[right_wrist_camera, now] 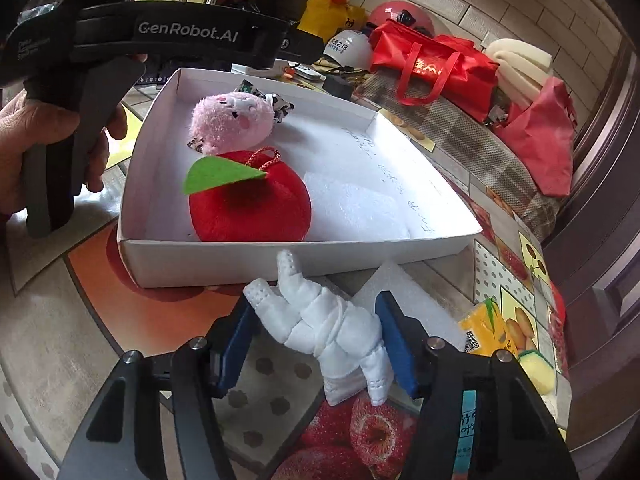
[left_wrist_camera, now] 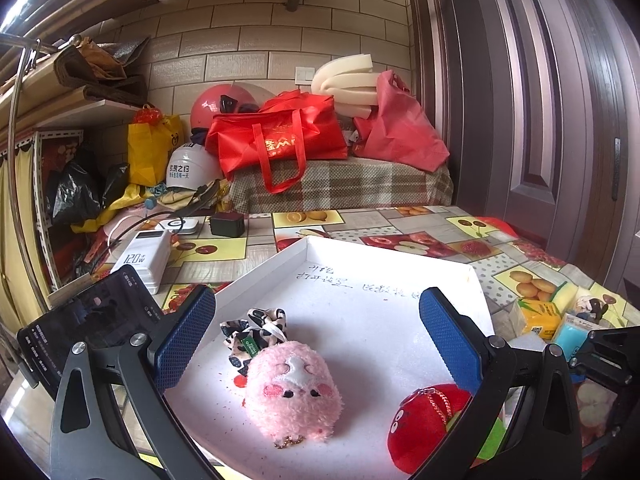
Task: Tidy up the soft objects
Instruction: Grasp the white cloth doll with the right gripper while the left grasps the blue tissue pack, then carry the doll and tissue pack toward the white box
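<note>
Bare far half of white tray (right_wrist_camera: pixel 224 268), pink plush (right_wrist_camera: pixel 230 120) and red apple plush (right_wrist_camera: pixel 250 208) crowding near corner

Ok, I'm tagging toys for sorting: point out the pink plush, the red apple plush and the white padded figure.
pink plush (left_wrist_camera: pixel 294 396): left wrist view, its face.
red apple plush (right_wrist_camera: pixel 256 208): right wrist view, red body below the leaf.
white padded figure (right_wrist_camera: pixel 336 324): right wrist view, its torso.

A shallow box (right_wrist_camera: pixel 224 264) sits on the table (right_wrist_camera: pixel 52 320), and in it the pig plush (right_wrist_camera: pixel 230 122) lies behind the apple plush (right_wrist_camera: pixel 250 208), touching it, with a patterned pouch (right_wrist_camera: pixel 280 106) just behind the pig. In front of the box's near wall, on the table, a quilted figure (right_wrist_camera: pixel 328 326) lies between the right gripper's (right_wrist_camera: pixel 318 344) fingers. To the right of the figure lie a foam sheet (right_wrist_camera: pixel 416 300) and a tissue pack (right_wrist_camera: pixel 482 330).
</note>
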A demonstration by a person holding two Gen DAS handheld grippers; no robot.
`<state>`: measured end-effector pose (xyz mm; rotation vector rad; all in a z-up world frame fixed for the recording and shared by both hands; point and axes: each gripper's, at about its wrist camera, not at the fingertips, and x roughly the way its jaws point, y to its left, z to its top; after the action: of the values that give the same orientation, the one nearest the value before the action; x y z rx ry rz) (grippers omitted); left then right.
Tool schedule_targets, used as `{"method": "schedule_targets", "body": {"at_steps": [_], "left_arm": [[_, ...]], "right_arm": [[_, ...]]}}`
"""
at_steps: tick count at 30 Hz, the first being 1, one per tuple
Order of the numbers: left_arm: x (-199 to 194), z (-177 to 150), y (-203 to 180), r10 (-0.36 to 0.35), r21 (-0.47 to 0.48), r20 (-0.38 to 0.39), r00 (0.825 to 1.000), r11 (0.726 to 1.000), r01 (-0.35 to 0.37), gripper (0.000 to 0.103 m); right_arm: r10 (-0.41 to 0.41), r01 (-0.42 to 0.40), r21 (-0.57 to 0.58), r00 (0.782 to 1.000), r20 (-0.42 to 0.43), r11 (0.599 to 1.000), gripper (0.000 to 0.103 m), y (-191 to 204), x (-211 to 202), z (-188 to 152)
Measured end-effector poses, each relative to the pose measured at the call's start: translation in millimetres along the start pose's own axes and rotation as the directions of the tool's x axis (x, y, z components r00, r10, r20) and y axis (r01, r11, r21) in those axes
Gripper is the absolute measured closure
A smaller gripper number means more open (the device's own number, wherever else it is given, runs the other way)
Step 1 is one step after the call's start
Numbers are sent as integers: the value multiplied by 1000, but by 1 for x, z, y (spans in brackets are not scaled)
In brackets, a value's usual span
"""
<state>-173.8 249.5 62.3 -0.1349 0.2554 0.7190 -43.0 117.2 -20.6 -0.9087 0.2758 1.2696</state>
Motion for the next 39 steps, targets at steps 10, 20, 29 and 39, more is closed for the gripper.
{"method": "schedule_targets", "body": {"at_steps": [10, 20, 29, 39], "left_arm": [[-33, -13, -96, -380, 122, -107, 919, 912, 392, 0], [12, -24, -211, -429, 201, -332, 840, 838, 508, 0], [52, -28, -237, -438, 187, -442, 783, 809, 557, 0], [39, -28, -238, -481, 191, -421, 769, 781, 594, 31]], "right_arm": [[-30, 32, 137, 999, -20, 990, 50, -50, -69, -76], [-28, 35, 543, 999, -20, 839, 50, -141, -91, -136], [2, -7, 559, 1000, 10, 829, 50, -143, -94, -141], [-12, 7, 575, 1000, 6, 818, 50, -146, -95, -143]]}}
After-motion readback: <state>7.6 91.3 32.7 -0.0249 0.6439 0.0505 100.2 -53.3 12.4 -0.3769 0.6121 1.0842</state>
